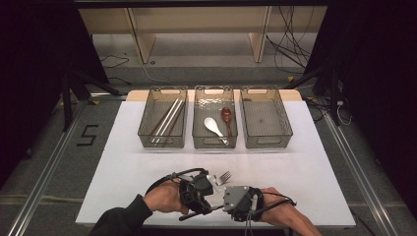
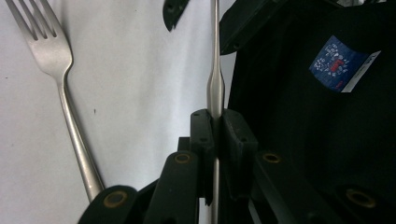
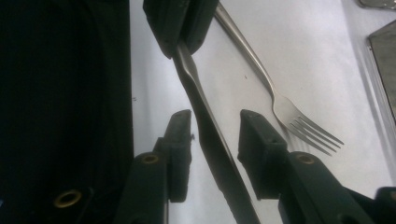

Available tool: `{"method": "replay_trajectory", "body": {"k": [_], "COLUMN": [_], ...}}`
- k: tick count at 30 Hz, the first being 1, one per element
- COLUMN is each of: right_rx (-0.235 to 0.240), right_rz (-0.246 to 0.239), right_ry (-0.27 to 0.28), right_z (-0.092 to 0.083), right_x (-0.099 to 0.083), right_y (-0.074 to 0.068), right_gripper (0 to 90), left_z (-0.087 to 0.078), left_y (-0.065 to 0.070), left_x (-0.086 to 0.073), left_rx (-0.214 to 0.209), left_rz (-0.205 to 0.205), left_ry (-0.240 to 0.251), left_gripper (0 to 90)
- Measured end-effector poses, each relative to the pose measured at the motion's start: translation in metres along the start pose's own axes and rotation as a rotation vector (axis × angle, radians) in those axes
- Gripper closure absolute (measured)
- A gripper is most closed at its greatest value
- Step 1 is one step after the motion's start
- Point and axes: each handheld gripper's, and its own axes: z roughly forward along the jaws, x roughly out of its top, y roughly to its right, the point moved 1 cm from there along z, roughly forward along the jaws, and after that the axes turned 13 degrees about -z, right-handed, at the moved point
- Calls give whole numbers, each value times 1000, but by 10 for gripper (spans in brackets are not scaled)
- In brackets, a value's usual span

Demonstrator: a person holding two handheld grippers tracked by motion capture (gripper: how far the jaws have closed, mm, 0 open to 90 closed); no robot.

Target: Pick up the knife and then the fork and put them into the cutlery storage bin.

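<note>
Nearest the high camera, two hands meet at the front edge of the white tabletop (image 1: 123, 172), passing a slim piece of cutlery, most likely a table knife (image 3: 212, 135), from one to the other. Left tongs (image 2: 215, 122) are clamped on the knife's narrow neck, holding it off the tabletop. Right tongs (image 3: 215, 135) stand apart around its handle, pads not yet pressing. A fork (image 2: 56, 84) lies on the tabletop just beside the knife.

To do the handover well, I judge the right tongs should centre the handle between the pads, close squarely and firmly, and only then should the left tongs release. Keep the knife level and away from the fork. Three clear bins (image 1: 215, 123) wait at the far side; the rightmost (image 1: 265, 123) is empty.
</note>
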Motion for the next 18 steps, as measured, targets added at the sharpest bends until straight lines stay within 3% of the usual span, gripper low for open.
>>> {"method": "replay_trajectory", "body": {"k": [1,2,3,4,11,12,13,16,18], "right_rx": [-3,-3,3,-5,9,8,23,61,64], "right_rz": [-3,-11,-57,-65,-113,-127,-136,-173,-185], "right_ry": [-7,-12,2,2,-11,-15,-19,-16,-13], "right_z": [0,1,3,4,4,4,3,3,4], "right_x": [0,1,1,2,3,2,2,1,2], "right_y": [-1,-1,0,0,-5,-6,-8,-10,-12], "right_gripper": [675,682,691,701,769,789,812,887,891], "left_z": [0,-3,-3,-4,0,1,0,1,2], "left_y": [0,-3,-2,-3,-2,-1,-4,-4,-4], "left_x": [0,1,1,1,0,-1,0,-1,-1], "left_rx": [0,9,6,6,-21,-38,-29,-13,-22], "left_rz": [-3,44,42,59,42,14,49,75,72], "left_ry": [3,-37,-36,-50,-44,-22,-45,-54,-59], "left_gripper": [828,828,828,828,824,819,812,786,783]}}
